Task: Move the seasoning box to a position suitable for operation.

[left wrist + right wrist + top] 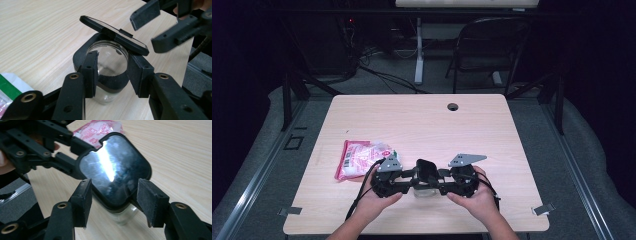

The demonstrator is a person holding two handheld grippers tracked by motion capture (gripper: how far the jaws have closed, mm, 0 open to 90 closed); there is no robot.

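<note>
Looks like the lid step on the jar: hinged lid already tipped up, propped at a slant over the mouth, glass below seemingly empty. Stands upright on the table, with the pink bag lying to its left, apart from it. Left gripper comes in from the jar's left, jaws released and straddling the black collar, one pad on each side; hard to tell whether the near pad brushes the glass, but no real squeeze by the look of it. Right gripper comes in from the jar's right, jaws spread wide on either side of the lid's front edge, pads clear of it, nothing grasped. Reads as a let-go with both tongs, the jar resting on its own base. Next move probably calls for one of two things: steadying the collar again with the left and swinging the lid fully back with the right, or drawing both away to fetch the bag. Either way, needs a slow retreat along the jaws' own line so as not to knock the jar or snag the raised lid.
</note>
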